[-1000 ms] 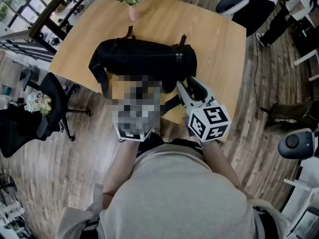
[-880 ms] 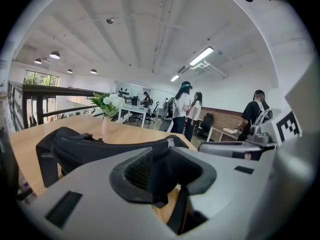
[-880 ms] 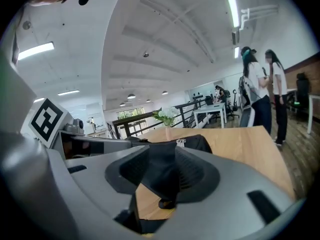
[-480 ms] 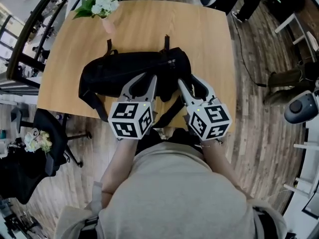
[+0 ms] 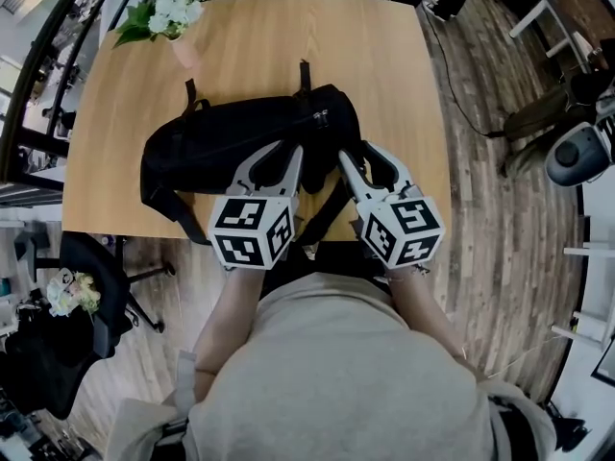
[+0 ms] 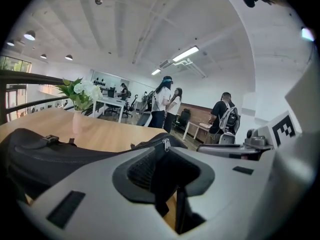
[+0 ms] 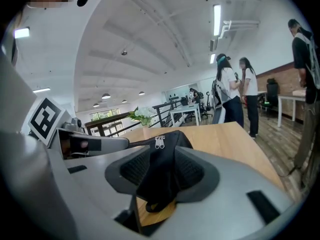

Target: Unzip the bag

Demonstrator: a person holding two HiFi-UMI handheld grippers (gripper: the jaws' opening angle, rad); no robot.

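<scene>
A black bag is lying lengthwise across the wooden surface, close to the near edge, w/ its zip running along the top. The two metal zip pulls are sitting together near the bag's right end.

The left gripper is reaching in over the near edge, its tips at the bag's front side, a little left of the pulls. Its jaws have just been closing & are standing at a middling gap. In the left gripper view black bag fabric is filling the space btwn them, though it's hard to tell whether the pads are actually pressing on it.

The right gripper is pointing at the bag's right end, just beside the left one. Its jaws are spread wide w/ the bag's end sitting in the gap. In the right gripper view the pulls are showing just above the pads.

A black strap is hanging from the bag over the near edge, btwn the two grippers. A vase of white flowers is standing at the far left corner, well apart from the bag. Several people are standing by desks in the bkgd.
</scene>
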